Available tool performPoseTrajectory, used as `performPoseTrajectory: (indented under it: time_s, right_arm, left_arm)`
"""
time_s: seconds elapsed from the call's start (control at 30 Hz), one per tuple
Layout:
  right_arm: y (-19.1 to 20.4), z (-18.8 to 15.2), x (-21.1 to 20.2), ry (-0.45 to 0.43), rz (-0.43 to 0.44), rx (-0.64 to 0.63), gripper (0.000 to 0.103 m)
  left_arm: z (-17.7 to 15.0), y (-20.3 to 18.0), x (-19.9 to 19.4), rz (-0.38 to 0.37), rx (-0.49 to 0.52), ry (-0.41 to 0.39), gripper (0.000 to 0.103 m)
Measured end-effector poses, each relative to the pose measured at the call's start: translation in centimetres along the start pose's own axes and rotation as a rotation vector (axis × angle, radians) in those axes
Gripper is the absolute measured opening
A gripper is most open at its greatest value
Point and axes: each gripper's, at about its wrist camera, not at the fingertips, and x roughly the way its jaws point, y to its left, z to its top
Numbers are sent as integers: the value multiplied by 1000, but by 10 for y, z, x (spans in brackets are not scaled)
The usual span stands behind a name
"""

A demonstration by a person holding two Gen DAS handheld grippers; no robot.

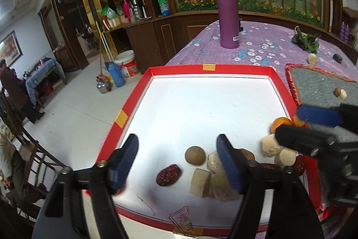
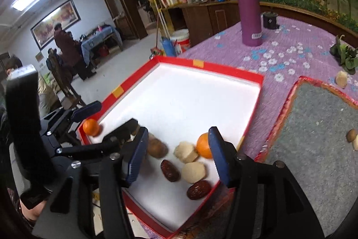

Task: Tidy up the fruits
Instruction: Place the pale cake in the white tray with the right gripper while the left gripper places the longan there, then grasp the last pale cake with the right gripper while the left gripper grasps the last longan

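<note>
Hovering wide open and empty, the left tongs [image 1: 176,162] and right tongs [image 2: 177,151] hang over the red box [image 1: 223,70], where the fruits [image 2: 192,169] lie heaped in its near corner; next probably picking one out.

A tall purple insulated flask with a flip lid [image 1: 228,15] stands upright on the purple floral tablecloth [image 1: 264,48]. Just behind it sits a small black cup [image 2: 270,20]. Leafy green vegetable [image 1: 305,40] lies near the cloth's far right. Off the table, a blue thermos jug [image 1: 116,74], a white plastic bucket [image 1: 128,63] and a steel kettle [image 1: 103,85] stand on the tiled floor. Wooden cabinetry [image 1: 145,41] backs them.
</note>
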Motion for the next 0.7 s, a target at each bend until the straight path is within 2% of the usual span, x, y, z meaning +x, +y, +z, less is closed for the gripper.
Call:
performPoseTrajectory:
  time_s: [0.47,0.53,0.7]
  right_arm:
    - [-67,-7,-37,-56,-33,118,58]
    - [-82,-11,-49,-64,-57,130,58]
    - [-158,-32,-93,-80,-205,219,59]
  left_arm:
    - [12,-42,-16,14,104,-23,78]
    - [14,-50,-18,0,113,-20,79]
    - [20,-85,-26,-97,166,-13,80]
